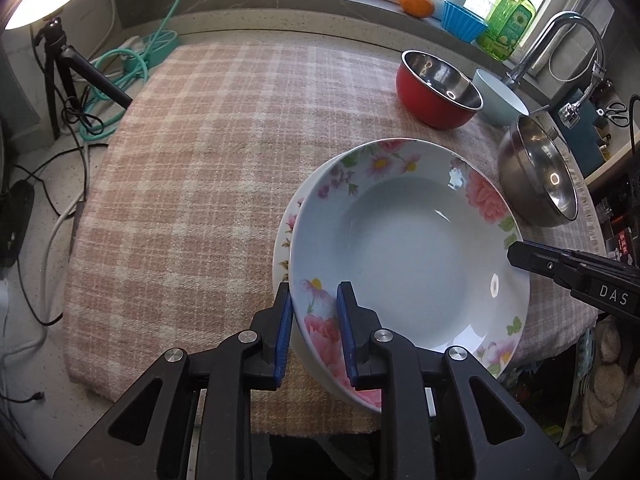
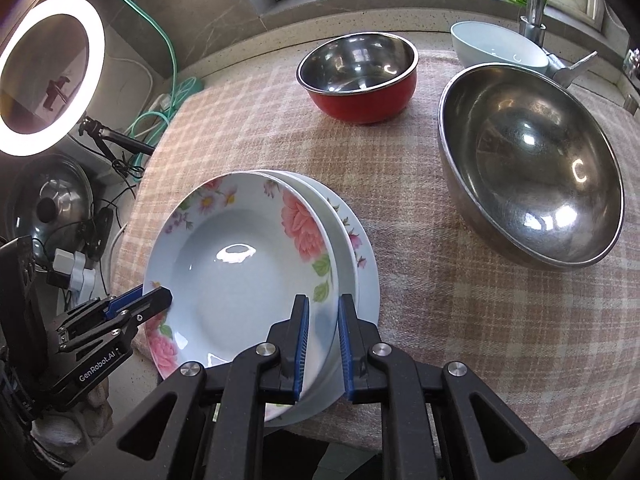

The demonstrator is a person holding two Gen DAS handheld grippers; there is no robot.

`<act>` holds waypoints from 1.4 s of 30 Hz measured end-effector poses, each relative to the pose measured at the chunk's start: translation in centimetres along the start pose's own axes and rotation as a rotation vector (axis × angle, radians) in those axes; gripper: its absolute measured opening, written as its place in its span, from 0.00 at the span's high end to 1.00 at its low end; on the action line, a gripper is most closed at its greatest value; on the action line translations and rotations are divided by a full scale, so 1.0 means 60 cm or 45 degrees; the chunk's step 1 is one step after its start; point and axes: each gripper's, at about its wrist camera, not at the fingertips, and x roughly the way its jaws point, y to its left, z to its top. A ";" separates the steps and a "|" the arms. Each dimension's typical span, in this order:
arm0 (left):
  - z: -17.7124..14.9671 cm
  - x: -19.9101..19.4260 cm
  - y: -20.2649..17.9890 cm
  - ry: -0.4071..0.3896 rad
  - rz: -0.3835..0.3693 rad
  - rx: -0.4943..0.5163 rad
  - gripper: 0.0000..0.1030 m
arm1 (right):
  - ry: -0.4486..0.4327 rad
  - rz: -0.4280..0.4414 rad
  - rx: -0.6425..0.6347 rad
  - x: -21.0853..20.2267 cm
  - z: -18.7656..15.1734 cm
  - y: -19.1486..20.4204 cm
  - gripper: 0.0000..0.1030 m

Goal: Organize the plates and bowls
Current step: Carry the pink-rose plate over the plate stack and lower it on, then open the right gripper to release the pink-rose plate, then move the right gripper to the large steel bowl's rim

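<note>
A deep plate with pink flowers (image 1: 408, 248) (image 2: 236, 280) lies off-centre on a white plate (image 2: 344, 248) and a flat floral plate (image 2: 366, 264), near the front edge of the checked cloth (image 1: 192, 184). My left gripper (image 1: 314, 288) (image 2: 158, 298) straddles its rim, with the pads slightly apart from it. On the opposite side, my right gripper (image 2: 323, 300) (image 1: 516, 254) is shut on the rim. Behind stand a red bowl with a steel inside (image 1: 432, 104) (image 2: 360, 96), a large steel bowl (image 1: 524, 176) (image 2: 528, 168) and a pale blue bowl (image 1: 500, 100) (image 2: 492, 48).
A tap (image 1: 560, 36) rises behind the bowls. An orange (image 1: 416, 4), a blue cup (image 1: 460, 20) and a green soap bottle (image 1: 508, 24) sit on the sill. A ring light (image 2: 48, 76), its tripod (image 1: 60, 68), cables and a pot lid (image 2: 48, 204) crowd the counter beside the cloth.
</note>
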 end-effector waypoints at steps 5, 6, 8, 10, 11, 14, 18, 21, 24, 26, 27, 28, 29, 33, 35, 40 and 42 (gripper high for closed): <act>0.001 -0.001 0.004 0.002 -0.017 -0.020 0.81 | -0.007 0.013 0.015 -0.001 0.000 -0.003 0.86; 0.001 -0.001 0.005 0.000 -0.018 -0.022 0.81 | -0.015 0.021 0.024 -0.003 0.000 -0.005 0.86; 0.001 -0.003 0.004 -0.006 -0.014 -0.017 0.81 | -0.028 0.030 0.032 -0.009 0.003 -0.008 0.85; 0.001 -0.003 0.004 -0.005 -0.017 -0.021 0.81 | -0.041 0.043 0.044 -0.014 0.005 -0.012 0.84; 0.001 -0.003 0.005 -0.005 -0.018 -0.022 0.81 | -0.045 0.046 0.051 -0.015 0.006 -0.013 0.84; 0.000 -0.009 0.006 -0.015 -0.025 -0.036 0.81 | -0.052 0.043 0.058 -0.017 0.008 -0.015 0.75; -0.002 -0.015 0.020 -0.013 -0.042 -0.087 0.81 | -0.064 0.035 0.056 -0.019 0.007 -0.015 0.68; -0.004 -0.018 0.027 -0.002 -0.062 -0.109 0.81 | -0.066 0.028 0.069 -0.018 0.008 -0.018 0.67; -0.006 -0.017 0.026 0.014 -0.085 -0.119 0.81 | -0.073 0.025 0.083 -0.019 0.008 -0.024 0.66; -0.006 -0.017 0.025 0.015 -0.091 -0.122 0.81 | -0.071 0.033 0.086 -0.020 0.007 -0.025 0.66; -0.005 -0.018 0.024 0.009 -0.090 -0.125 0.81 | -0.074 0.033 0.092 -0.021 0.007 -0.027 0.66; -0.003 -0.021 0.023 0.001 -0.091 -0.126 0.81 | -0.077 0.037 0.101 -0.024 0.006 -0.030 0.66; -0.002 -0.023 0.023 -0.006 -0.092 -0.124 0.81 | -0.082 0.043 0.112 -0.028 0.005 -0.034 0.66; 0.007 -0.033 0.018 -0.038 -0.095 -0.120 0.80 | -0.129 0.050 0.163 -0.052 -0.001 -0.056 0.66; 0.013 -0.036 0.015 -0.047 -0.107 -0.126 0.81 | -0.145 0.045 0.188 -0.063 -0.004 -0.070 0.66; 0.024 -0.049 0.010 -0.093 -0.100 -0.154 0.81 | -0.182 0.044 0.247 -0.089 -0.013 -0.104 0.66; 0.030 -0.055 0.003 -0.108 -0.118 -0.158 0.81 | -0.197 0.039 0.263 -0.100 -0.014 -0.119 0.66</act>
